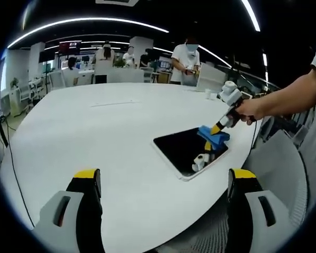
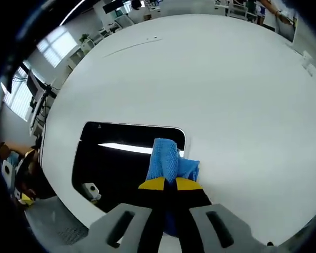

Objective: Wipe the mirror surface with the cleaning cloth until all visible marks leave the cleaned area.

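The mirror (image 1: 181, 150) is a dark rectangular panel with a white rim, lying flat on the white table (image 1: 105, 137) near its right edge. A blue cleaning cloth (image 1: 214, 137) rests on the mirror's far right part, and my right gripper (image 1: 217, 129), held by a hand, is shut on it. In the right gripper view the yellow-tipped jaws of the right gripper (image 2: 166, 184) pinch the cloth (image 2: 166, 158) against the mirror (image 2: 116, 163), which reflects a ceiling light. My left gripper (image 1: 164, 179) stands open above the table's near edge, short of the mirror, holding nothing.
The table's rounded edge (image 1: 237, 158) runs just past the mirror. A cable (image 1: 13, 168) hangs at the table's left side. Several people (image 1: 185, 60), chairs and desks stand beyond the far edge. A small white object (image 1: 208, 94) sits far right on the table.
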### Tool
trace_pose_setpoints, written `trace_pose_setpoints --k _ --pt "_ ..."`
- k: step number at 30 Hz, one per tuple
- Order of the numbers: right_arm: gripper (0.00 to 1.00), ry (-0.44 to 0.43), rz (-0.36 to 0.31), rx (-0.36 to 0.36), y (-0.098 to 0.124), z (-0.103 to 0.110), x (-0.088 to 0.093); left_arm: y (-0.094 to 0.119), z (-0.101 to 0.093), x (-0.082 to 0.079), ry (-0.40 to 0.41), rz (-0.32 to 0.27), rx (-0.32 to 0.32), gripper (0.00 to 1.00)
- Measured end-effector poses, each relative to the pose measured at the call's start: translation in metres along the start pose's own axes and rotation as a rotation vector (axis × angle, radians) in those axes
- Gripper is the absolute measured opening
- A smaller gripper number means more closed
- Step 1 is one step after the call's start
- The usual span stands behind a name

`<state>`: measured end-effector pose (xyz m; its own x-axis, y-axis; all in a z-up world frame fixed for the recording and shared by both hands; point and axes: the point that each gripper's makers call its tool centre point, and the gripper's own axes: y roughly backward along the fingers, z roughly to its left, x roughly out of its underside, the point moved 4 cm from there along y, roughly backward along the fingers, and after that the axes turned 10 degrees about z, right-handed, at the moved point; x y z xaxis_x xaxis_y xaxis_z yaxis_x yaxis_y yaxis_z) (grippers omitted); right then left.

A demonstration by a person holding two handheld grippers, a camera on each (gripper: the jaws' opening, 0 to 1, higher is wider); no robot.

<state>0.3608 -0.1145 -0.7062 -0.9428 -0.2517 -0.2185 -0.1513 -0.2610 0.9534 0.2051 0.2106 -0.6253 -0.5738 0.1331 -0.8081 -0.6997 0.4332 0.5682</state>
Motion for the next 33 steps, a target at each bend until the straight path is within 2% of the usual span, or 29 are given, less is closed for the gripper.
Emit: trace_pose_setpoints --k 5,9,17,19,20,23,25,33 --pt "0.0 -0.008 -0.001 0.008 0.002 -0.006 0.004 0.001 0.007 -0.004 0.043 -0.019 -0.018 0.99" --pt "0.0 -0.034 -0.002 -0.004 0.002 -0.007 0.005 0.001 0.005 -0.004 0.04 -0.015 -0.019 0.99" --pt "0.0 -0.016 -0.015 0.007 0.001 -0.005 0.005 -0.002 0.002 -0.003 0.036 -0.006 -0.015 0.99" --pt "0.0 0.052 -0.021 0.026 0.0 -0.004 0.005 -0.004 -0.001 -0.003 0.035 -0.008 -0.013 0.99" --pt "0.0 0.052 -0.019 0.031 0.001 -0.003 0.006 -0.004 -0.002 -0.002 0.035 -0.006 -0.011 0.99" --pt "0.0 0.029 -0.016 0.028 0.0 -0.004 0.005 -0.007 -0.005 0.001 0.016 0.009 -0.011 0.99" --pt "0.0 -0.022 -0.011 0.023 0.0 -0.004 0.005 -0.01 -0.003 0.006 -0.02 0.048 -0.044 0.99" --pt "0.0 -0.017 -0.01 0.036 0.002 -0.001 0.008 -0.011 -0.011 0.007 0.009 0.04 -0.013 0.99"
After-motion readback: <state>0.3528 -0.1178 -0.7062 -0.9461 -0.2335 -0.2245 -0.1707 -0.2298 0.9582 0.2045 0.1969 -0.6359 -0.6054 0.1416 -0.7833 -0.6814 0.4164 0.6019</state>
